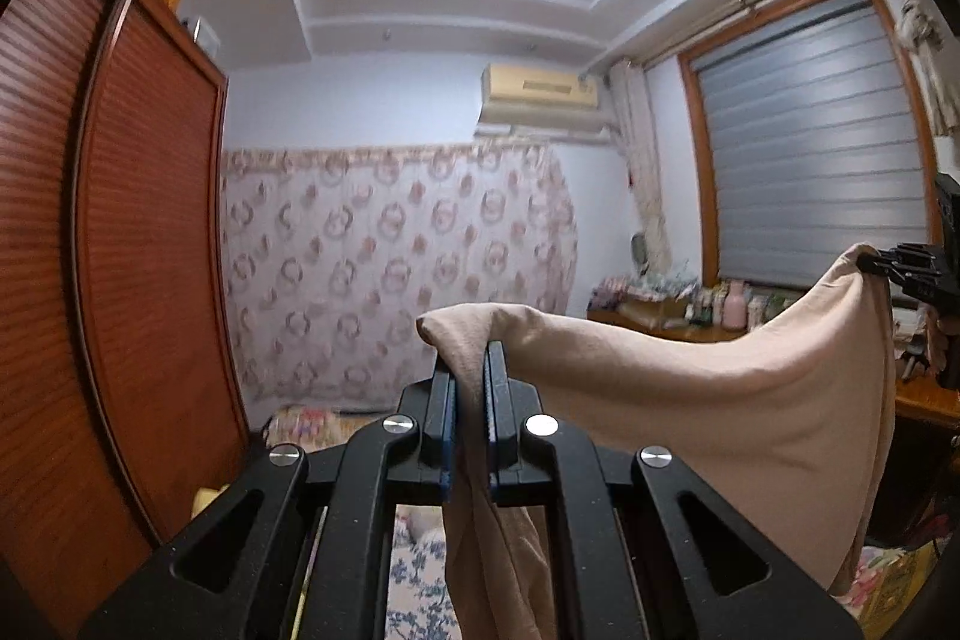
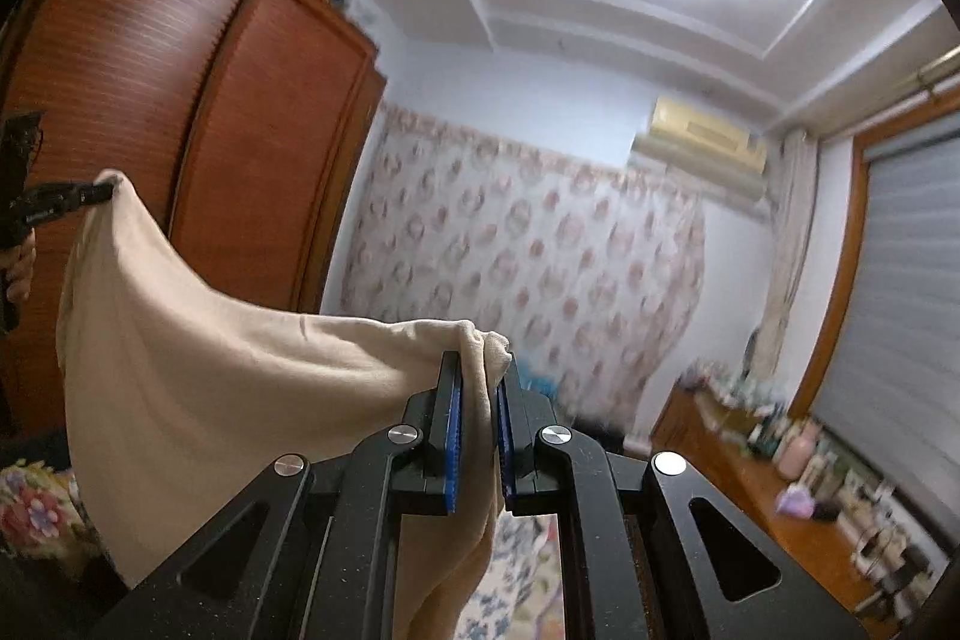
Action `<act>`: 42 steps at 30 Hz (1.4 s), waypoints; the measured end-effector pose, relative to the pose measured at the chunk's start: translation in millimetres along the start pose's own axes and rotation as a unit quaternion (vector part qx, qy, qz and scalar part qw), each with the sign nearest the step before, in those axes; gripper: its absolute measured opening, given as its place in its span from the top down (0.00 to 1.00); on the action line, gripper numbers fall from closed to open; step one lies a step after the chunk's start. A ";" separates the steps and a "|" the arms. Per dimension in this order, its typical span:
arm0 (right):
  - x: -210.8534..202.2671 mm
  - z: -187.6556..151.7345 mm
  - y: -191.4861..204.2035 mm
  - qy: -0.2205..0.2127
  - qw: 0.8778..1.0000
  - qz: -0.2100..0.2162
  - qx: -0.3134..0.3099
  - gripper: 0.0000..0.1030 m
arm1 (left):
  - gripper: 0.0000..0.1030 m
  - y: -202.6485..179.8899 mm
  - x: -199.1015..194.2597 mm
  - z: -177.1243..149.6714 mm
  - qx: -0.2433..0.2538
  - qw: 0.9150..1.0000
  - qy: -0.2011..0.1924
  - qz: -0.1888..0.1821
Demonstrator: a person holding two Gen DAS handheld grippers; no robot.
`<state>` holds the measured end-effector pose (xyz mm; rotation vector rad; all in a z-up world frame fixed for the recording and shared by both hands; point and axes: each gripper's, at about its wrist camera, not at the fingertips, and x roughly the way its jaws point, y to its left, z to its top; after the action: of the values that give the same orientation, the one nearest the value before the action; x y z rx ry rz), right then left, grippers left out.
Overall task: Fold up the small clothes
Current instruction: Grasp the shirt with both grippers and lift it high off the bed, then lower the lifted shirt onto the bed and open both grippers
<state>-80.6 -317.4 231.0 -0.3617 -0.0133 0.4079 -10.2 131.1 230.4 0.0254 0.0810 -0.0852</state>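
A beige garment (image 1: 690,400) hangs in the air, stretched between both grippers. My left gripper (image 1: 471,358) is shut on one top corner; the cloth droops down between its blue-padded fingers. My right gripper (image 2: 480,370) is shut on the other top corner. In the left wrist view the right gripper (image 1: 882,265) shows at the far right, pinching the cloth. In the right wrist view the left gripper (image 2: 99,190) shows at the far left, pinching the garment (image 2: 210,370). Both are raised high, pointing toward the far wall.
A floral bedspread (image 1: 414,580) lies below the grippers. A reddish wooden wardrobe (image 1: 120,250) stands at the left. A wooden dresser (image 2: 780,490) crowded with bottles stands at the right under a blinded window (image 1: 810,148). A patterned curtain (image 1: 390,268) covers the far wall.
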 end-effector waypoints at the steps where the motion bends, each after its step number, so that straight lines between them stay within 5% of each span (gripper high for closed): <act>1: 16.6 -10.0 1.4 0.013 1.000 0.000 0.001 0.90 | 0.92 2.3 14.6 -9.4 -0.001 1.000 0.010 0.003; 13: 239.6 -128.1 12.7 0.157 0.986 0.039 0.051 0.90 | 0.92 15.7 204.2 -143.1 -0.014 0.987 0.155 0.023; 25: 385.3 -116.4 0.8 0.253 0.964 0.040 0.075 0.90 | 0.92 25.8 303.1 -205.8 -0.023 0.968 0.248 0.022; 27: 413.5 -119.6 0.2 0.262 0.961 0.042 0.081 0.90 | 0.85 26.9 305.3 -213.0 -0.030 0.965 0.260 0.019; 30: 421.5 -132.1 0.0 0.273 0.957 0.053 0.082 0.83 | 0.73 23.8 300.0 -221.9 -0.018 0.963 0.267 0.019; 32: 422.6 -137.7 -1.0 0.283 0.955 0.043 0.081 0.72 | 0.59 24.7 298.9 -223.4 -0.020 0.962 0.274 0.010; 34: 414.3 -147.7 -2.5 0.289 0.953 0.036 0.085 0.56 | 0.55 23.7 291.1 -226.9 -0.022 0.957 0.288 0.000; 38: 400.0 -154.7 -1.7 0.296 0.951 0.024 0.084 0.54 | 0.38 19.4 273.6 -233.3 -0.022 0.952 0.305 -0.010; 42: 367.9 -161.2 1.4 0.303 0.949 0.022 0.089 0.54 | 0.33 9.4 245.1 -247.7 -0.035 0.945 0.325 -0.029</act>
<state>270.5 -227.5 57.7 -0.2963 0.6304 0.3251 214.2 127.0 -36.3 -0.0211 0.7458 -0.1308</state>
